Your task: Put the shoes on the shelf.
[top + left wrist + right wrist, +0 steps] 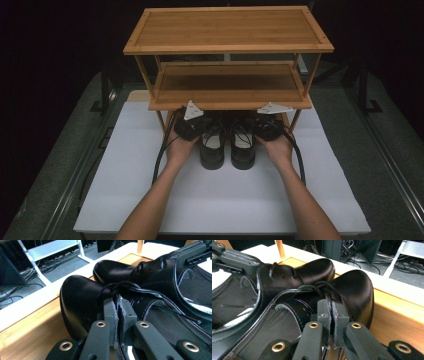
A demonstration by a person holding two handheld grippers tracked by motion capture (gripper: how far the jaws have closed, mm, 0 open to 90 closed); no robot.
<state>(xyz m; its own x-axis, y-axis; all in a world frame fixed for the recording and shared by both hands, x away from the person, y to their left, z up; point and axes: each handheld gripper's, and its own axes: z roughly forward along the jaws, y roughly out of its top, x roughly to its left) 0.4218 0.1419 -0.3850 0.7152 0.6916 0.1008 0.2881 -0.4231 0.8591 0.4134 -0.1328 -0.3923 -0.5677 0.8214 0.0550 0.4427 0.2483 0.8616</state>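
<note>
No legible text, label, brand, number or sign appears on any surface in the three views.

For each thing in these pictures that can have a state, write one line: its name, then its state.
left gripper: shut on the left shoe's upper edge
right gripper: shut on the right shoe's upper edge
left shoe: upright, laces loose, toe under the rack
right shoe: upright, beside the left shoe, toe under the rack
wooden rack: standing, top and middle shelves bare
</note>
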